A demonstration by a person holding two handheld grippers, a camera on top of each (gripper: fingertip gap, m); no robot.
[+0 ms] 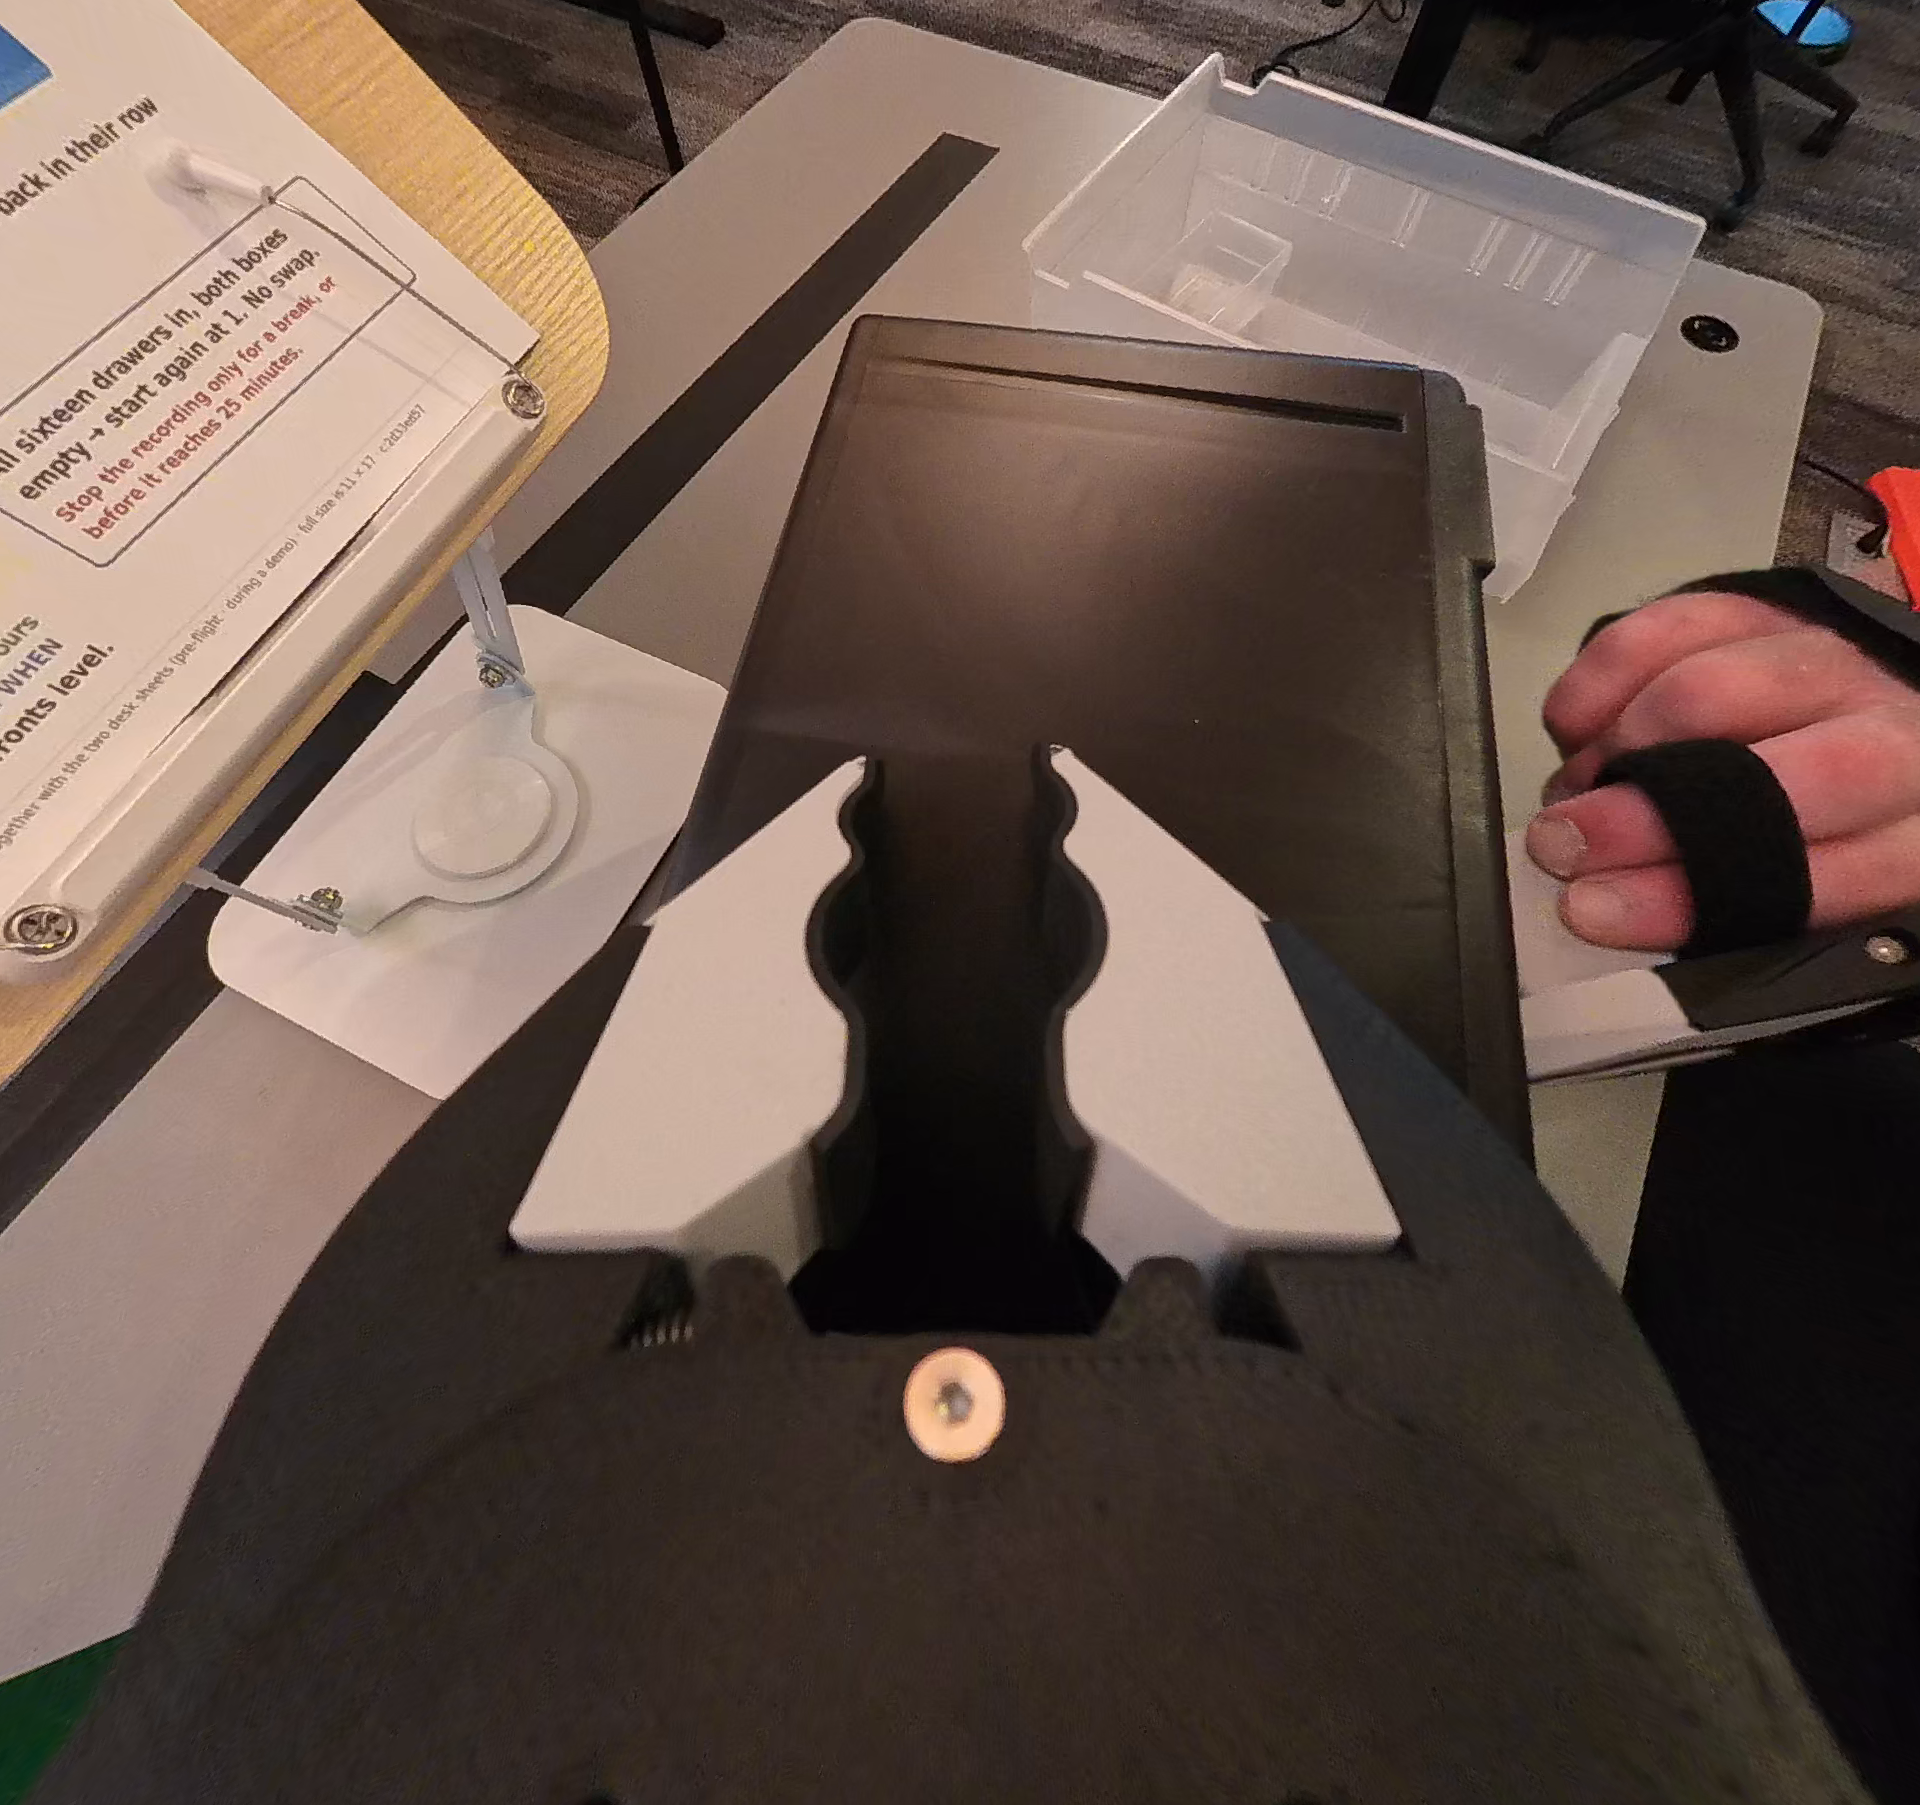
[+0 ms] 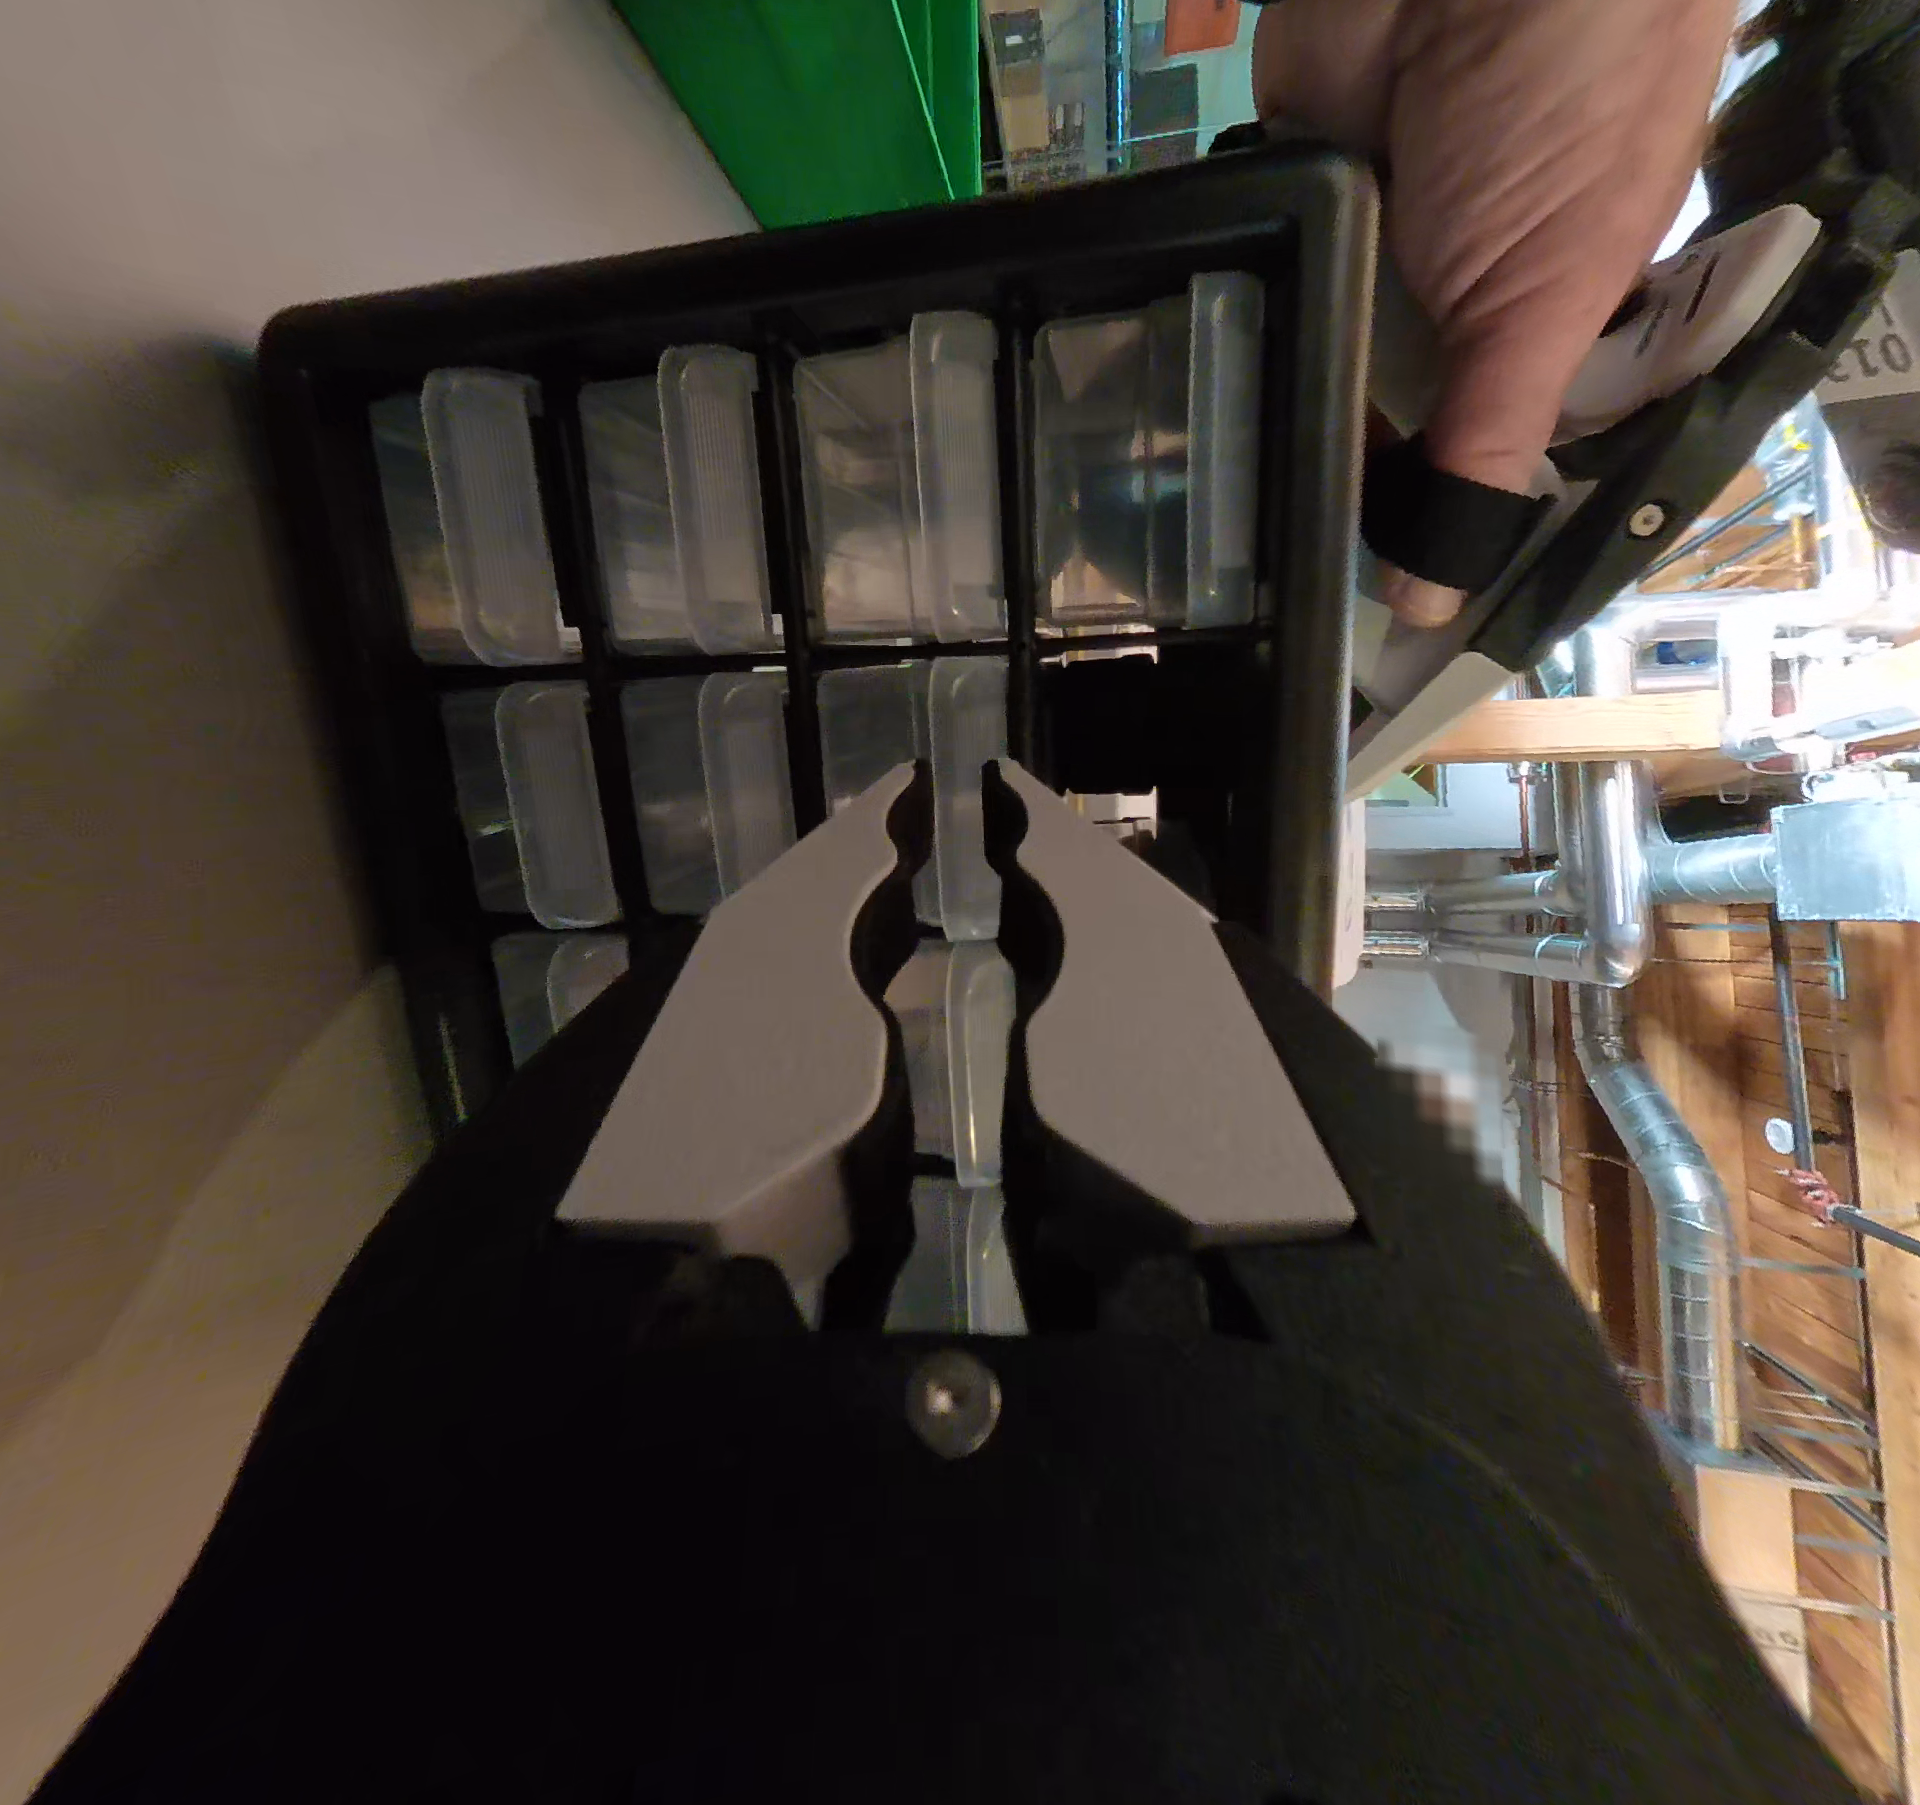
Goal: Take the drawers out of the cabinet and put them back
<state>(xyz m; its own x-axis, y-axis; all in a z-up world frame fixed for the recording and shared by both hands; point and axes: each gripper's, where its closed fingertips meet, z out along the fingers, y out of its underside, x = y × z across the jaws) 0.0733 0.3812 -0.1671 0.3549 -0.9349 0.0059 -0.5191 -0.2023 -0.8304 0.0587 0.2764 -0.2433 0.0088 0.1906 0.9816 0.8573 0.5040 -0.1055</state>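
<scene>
Right tool (image 2: 954,768), a black body with two pale grey scalloped fingers (image 2: 748,1007), fills the lower half of the right wrist view with its tips closed to a narrow gap around the frosted handle of a clear plastic drawer (image 2: 961,799) in the second row of the black plastic cabinet (image 2: 1320,529) — the tips sit right at the handle's edges, though actual contact is hard to make out. That view is rolled sideways, so the cabinet's front grid of translucent drawers runs across the centre of the frame, and the slot just right of the gripped drawer is a dark empty opening (image 2: 1101,727). At the upper right a bare hand (image 2: 1507,197) holds the other tool against the cabinet's outer wall. In the left wrist view the left tool (image 1: 956,768) stands at centre, its fingers parted and nothing between them, above the cabinet's smooth dark side panel (image 1: 1091,560). Beyond it, at the upper right, one removed clear drawer (image 1: 1351,259) lies on the grey table (image 1: 125,1392). A white instruction sheet on a wooden stand (image 1: 488,197) leans at the upper left.
</scene>
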